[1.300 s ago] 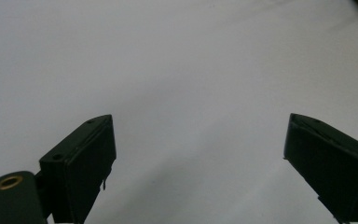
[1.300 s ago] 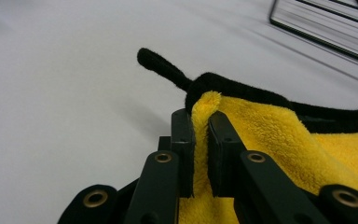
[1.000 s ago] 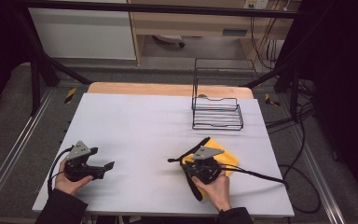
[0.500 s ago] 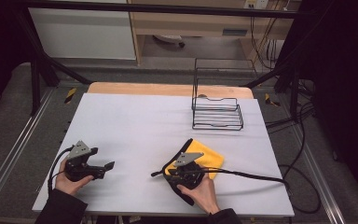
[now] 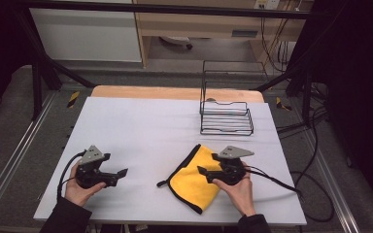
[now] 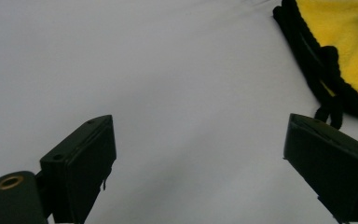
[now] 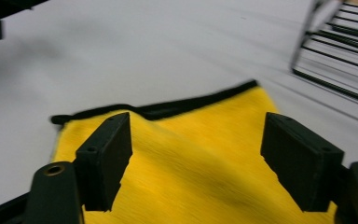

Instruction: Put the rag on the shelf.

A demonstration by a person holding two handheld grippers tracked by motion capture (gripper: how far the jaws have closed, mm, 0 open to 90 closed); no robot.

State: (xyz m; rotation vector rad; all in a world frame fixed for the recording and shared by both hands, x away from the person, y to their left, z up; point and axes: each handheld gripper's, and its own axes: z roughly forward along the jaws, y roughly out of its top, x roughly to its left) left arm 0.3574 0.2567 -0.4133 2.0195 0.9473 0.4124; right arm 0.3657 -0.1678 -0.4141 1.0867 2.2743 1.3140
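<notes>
Now: right tongs (image 5: 205, 171) wide apart over yellow cloth (image 5: 192, 179), flat on desk (image 5: 145, 126) front-right | left tongs (image 5: 120, 173) released, idle (apart from cloth) | tip: pinch black hem corner, not middle | vs earlier: right tongs shifted right, cloth uncovered, spread wider

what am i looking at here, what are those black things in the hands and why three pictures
A person sits at a white table holding a hand-held gripper in each hand, each a two-jaw clamp with a camera on it. The high view looks down from above; the other two look along each gripper's own jaws. The left gripper is open over bare table. The right gripper is open above a yellow cloth with black edging, holding nothing. A black wire rack stands farther back.
</notes>
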